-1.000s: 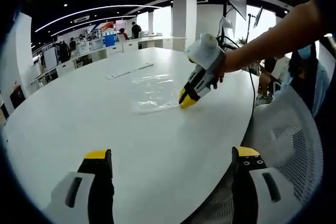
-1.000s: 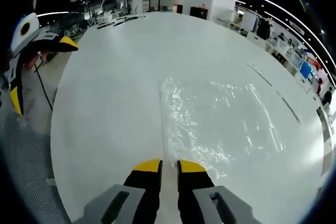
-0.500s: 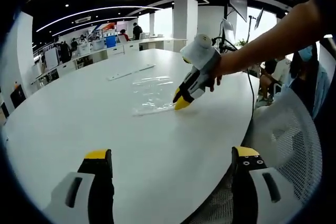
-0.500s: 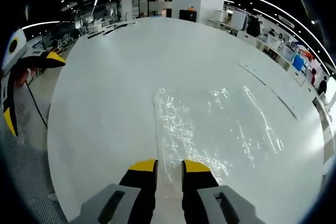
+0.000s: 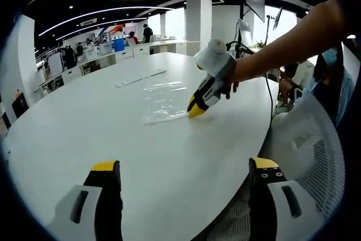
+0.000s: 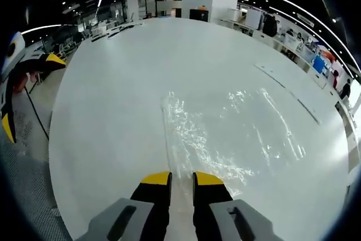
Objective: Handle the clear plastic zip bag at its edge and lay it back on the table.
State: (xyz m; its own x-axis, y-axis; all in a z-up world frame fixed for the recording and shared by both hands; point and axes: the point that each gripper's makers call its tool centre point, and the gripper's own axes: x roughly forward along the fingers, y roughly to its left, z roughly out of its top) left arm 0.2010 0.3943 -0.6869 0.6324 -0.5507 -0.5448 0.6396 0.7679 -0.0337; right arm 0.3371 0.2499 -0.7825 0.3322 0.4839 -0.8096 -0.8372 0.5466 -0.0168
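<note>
Clear plastic zip bag (image 6: 225, 139), one, on white table (image 5: 84, 117), right tool (image 6: 181, 178) clamping its edge, left tool (image 5: 183, 167) apart.

no text, label, brand, number or sign could be read in either view; the far office signage in the left gripper view was too small and blurred to make out.

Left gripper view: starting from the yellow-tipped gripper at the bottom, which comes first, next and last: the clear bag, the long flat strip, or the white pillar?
1. Clear plastic zip bag: mid-table, the right gripper at its edge.
2. Long flat strip: on the table beyond the bag, toward the left.
3. White pillar: past the table's far end.
</note>
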